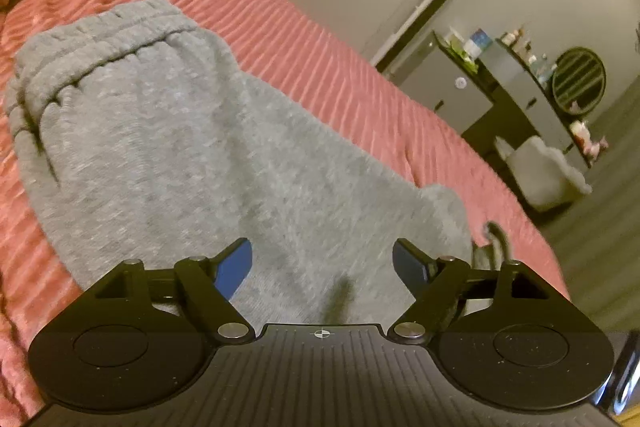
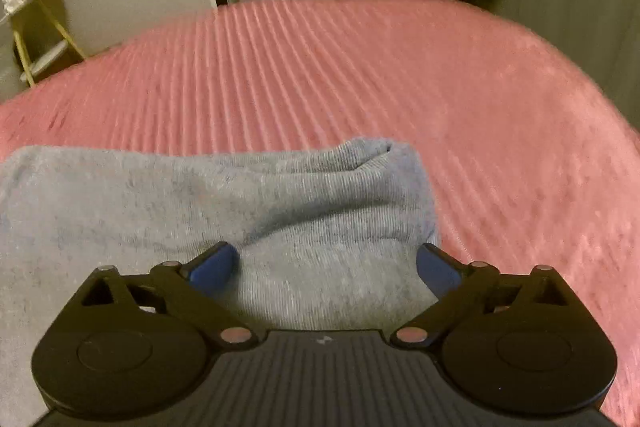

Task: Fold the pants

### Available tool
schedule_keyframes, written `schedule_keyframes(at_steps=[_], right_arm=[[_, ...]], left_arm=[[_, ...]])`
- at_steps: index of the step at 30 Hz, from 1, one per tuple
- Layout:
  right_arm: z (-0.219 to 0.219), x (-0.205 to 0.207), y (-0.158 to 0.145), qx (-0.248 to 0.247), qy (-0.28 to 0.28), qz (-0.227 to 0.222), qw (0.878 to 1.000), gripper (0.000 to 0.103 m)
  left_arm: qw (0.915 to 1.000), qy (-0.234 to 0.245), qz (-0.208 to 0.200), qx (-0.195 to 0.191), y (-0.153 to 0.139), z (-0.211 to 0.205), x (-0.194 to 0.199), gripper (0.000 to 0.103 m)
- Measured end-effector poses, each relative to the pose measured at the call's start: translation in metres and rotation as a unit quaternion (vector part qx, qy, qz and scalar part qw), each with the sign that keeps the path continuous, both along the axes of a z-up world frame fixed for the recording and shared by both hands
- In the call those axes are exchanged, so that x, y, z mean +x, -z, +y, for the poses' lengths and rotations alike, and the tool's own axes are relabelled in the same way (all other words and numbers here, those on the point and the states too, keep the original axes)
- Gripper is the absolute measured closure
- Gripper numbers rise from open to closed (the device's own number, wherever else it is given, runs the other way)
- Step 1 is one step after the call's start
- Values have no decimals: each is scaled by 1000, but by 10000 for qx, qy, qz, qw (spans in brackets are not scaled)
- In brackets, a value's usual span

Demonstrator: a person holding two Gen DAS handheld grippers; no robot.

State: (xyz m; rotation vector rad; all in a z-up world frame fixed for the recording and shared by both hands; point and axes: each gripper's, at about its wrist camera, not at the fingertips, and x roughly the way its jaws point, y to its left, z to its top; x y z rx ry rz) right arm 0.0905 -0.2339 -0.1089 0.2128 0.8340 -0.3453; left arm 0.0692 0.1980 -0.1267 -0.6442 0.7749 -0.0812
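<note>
Grey sweatpants (image 1: 180, 155) lie on a pink ribbed bedspread (image 1: 340, 67), the gathered waistband (image 1: 100, 55) at the upper left of the left wrist view. My left gripper (image 1: 322, 265) hovers over the pants' near part, jaws wide apart, nothing between the blue pads. In the right wrist view the grey pants (image 2: 200, 203) end in a folded, slightly puckered edge (image 2: 372, 155). My right gripper (image 2: 328, 267) stands open just above that end, the cloth lying below the blue pads without being pinched.
The bedspread (image 2: 440, 87) stretches beyond and right of the pants. Past the bed's edge are a white fluffy stool (image 1: 544, 171), a dresser with small items (image 1: 516, 67), a round mirror (image 1: 578, 81) and a small side table (image 2: 40, 39).
</note>
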Motion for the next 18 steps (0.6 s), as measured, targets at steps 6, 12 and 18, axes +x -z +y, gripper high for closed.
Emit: schedule_keyframes(at_steps=[6, 12, 18], right_arm=[[34, -60, -23, 263, -492, -643, 9964, 0], [46, -119, 7, 536, -779, -674, 9932, 0], [49, -116, 17, 327, -980, -830, 9912, 0]], left_arm=[[9998, -181, -49, -63, 0, 31, -13, 17], [9968, -302, -86, -731, 4, 76, -26, 17], [9945, -694, -144, -772, 2, 116, -35, 17]])
